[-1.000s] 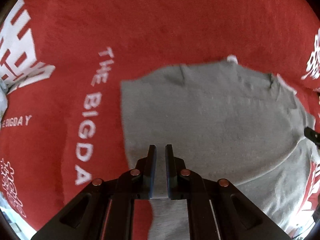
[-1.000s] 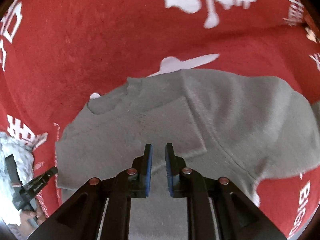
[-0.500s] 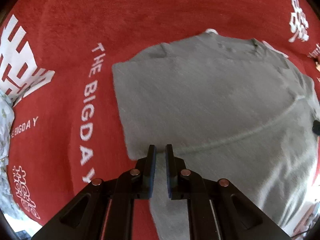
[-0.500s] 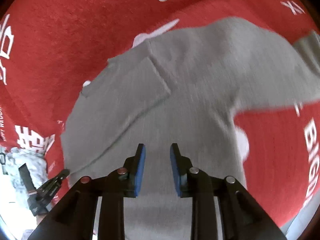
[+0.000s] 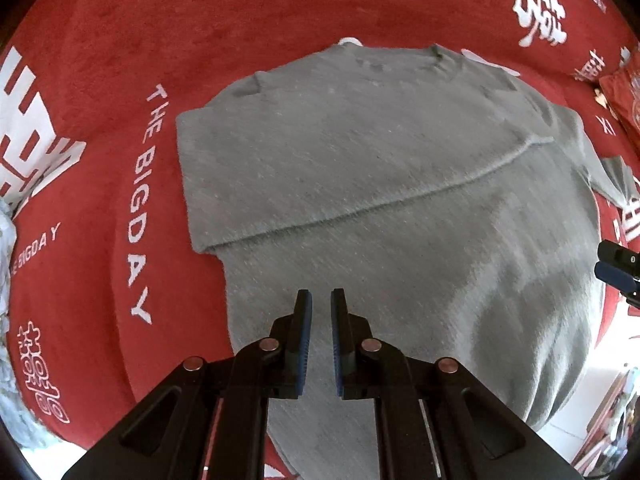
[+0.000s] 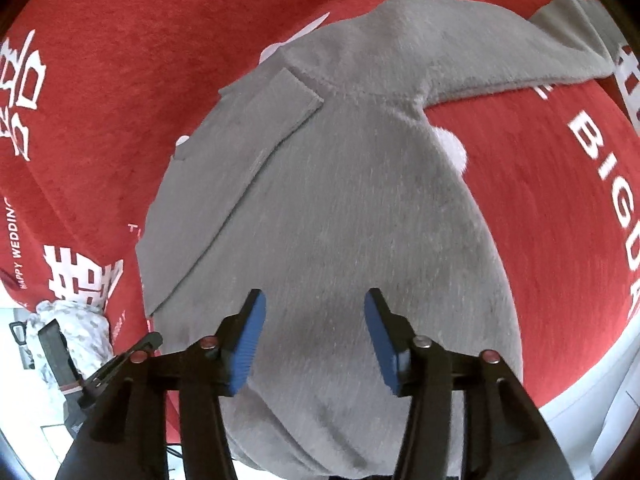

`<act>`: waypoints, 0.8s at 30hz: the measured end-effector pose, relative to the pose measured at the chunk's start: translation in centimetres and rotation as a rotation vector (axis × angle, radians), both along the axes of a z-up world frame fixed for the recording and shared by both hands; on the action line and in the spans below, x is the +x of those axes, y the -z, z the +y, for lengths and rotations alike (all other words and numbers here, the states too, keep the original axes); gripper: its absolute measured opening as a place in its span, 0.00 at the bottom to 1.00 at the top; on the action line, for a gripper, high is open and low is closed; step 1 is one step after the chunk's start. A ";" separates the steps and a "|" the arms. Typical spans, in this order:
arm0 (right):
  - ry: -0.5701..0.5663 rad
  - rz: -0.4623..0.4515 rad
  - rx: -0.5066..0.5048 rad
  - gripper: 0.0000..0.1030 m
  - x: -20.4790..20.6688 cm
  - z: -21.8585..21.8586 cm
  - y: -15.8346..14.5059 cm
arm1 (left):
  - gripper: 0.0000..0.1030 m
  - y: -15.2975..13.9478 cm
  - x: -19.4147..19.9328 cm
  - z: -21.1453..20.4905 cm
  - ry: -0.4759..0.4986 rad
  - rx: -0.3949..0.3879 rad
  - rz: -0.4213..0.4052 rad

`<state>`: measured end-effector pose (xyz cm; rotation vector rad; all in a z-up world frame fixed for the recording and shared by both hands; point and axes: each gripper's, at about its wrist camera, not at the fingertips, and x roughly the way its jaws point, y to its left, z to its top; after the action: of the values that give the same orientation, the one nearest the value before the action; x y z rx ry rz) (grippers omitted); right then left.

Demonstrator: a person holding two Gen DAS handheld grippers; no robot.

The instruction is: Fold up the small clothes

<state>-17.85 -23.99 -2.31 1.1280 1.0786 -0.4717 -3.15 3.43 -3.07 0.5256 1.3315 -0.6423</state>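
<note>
Left wrist view shows our left gripper (image 5: pixel 318 304) over a gray sweater (image 5: pixel 380 184). Its two blue-padded fingers (image 5: pixel 305 320) sit close together with only a thin gap, and nothing is pinched between them. The sweater lies flat on a red cloth (image 5: pixel 100 60) with white letters and signs on it. The near sleeve is folded across the body, and its edge makes a long slanted line over the gray. The neck of the sweater is at the far side. At the right edge we see the tip of our right gripper (image 5: pixel 618 266), just beside the sweater.

Right wrist view shows our right gripper (image 6: pixel 312 312) with its fingers (image 6: pixel 252 328) spread wide apart. They hover over the bottom part of the gray sweater (image 6: pixel 360 200) and hold nothing. One sleeve (image 6: pixel 500 52) sticks out to the far right, flat on the red cloth (image 6: pixel 120 60). The other sleeve (image 6: pixel 248 136) is folded onto the body. At the lower left we can see our left gripper (image 6: pixel 120 360), near a white patterned cloth (image 6: pixel 76 320). We cannot tell if the red cloth covers a table or a bed.
</note>
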 end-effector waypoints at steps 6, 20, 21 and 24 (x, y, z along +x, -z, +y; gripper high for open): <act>-0.022 -0.021 0.027 0.76 -0.4 0.3 0.0 | 0.99 -0.7 -0.9 -0.8 -0.001 0.007 -0.056; 0.021 -0.284 0.138 1.00 -4.2 -9.2 -0.6 | 0.98 -0.4 -5.6 -12.0 -0.009 0.001 -0.023; 0.028 -0.274 0.131 1.00 -5.1 -10.5 -0.5 | 0.98 -0.5 -6.1 -13.2 -0.006 -0.016 -0.018; 0.063 -0.232 0.095 1.00 -7.8 -13.9 -0.2 | 0.99 -0.7 -7.6 -16.9 -0.003 -0.036 -0.007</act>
<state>-25.61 -37.86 -2.12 1.2700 0.8714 -0.3323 -10.73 -13.42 -2.33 0.4958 1.3117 -0.6602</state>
